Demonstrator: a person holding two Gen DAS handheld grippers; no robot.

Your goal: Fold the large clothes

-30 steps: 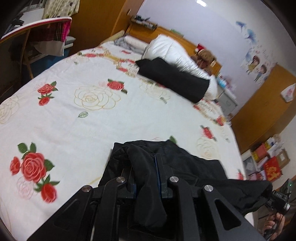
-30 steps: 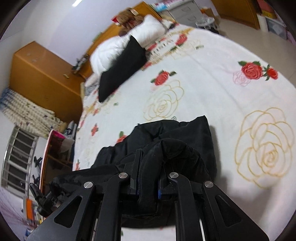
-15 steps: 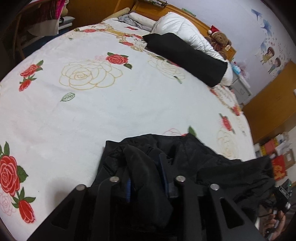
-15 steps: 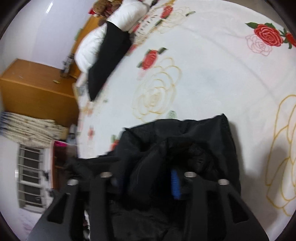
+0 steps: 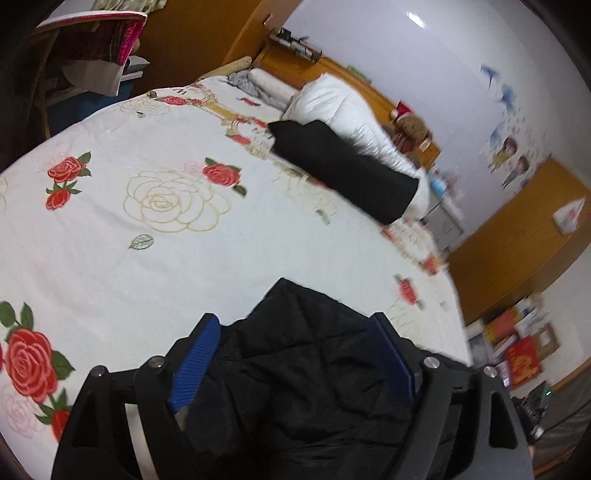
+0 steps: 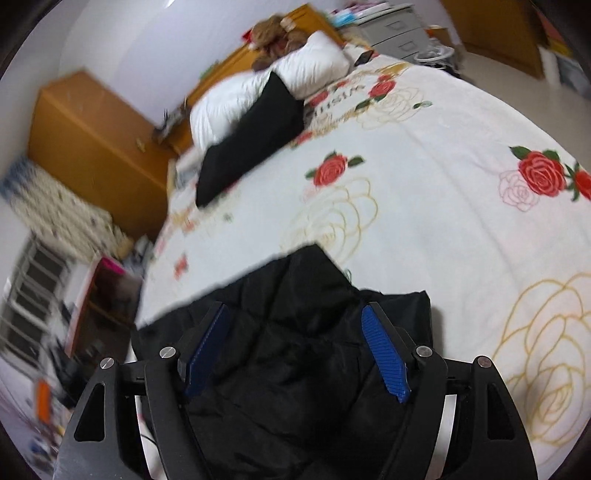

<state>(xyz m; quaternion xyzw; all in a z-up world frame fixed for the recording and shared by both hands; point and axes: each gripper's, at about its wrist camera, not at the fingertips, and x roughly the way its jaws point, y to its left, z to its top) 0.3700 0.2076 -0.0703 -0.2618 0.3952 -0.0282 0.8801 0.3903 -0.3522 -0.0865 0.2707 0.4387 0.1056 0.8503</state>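
A black quilted padded jacket (image 5: 295, 369) lies bunched at the near edge of the white rose-patterned bed (image 5: 110, 240), its puffy fabric creased, one corner pointing toward the far side.

A home bedroom: ahead of the tongs spreads a rose-print bed (image 5: 155, 236), with a white duvet (image 5: 343, 110) and wooden headboard (image 5: 332, 66) beyond.

Even indoor light from a ceiling lamp (image 5: 415, 18) glints on the pale wall. Both fisheye views bend strongly toward dark corners. Motion blur smears the far furniture; the black jacket (image 6: 295, 354) shows little detail.
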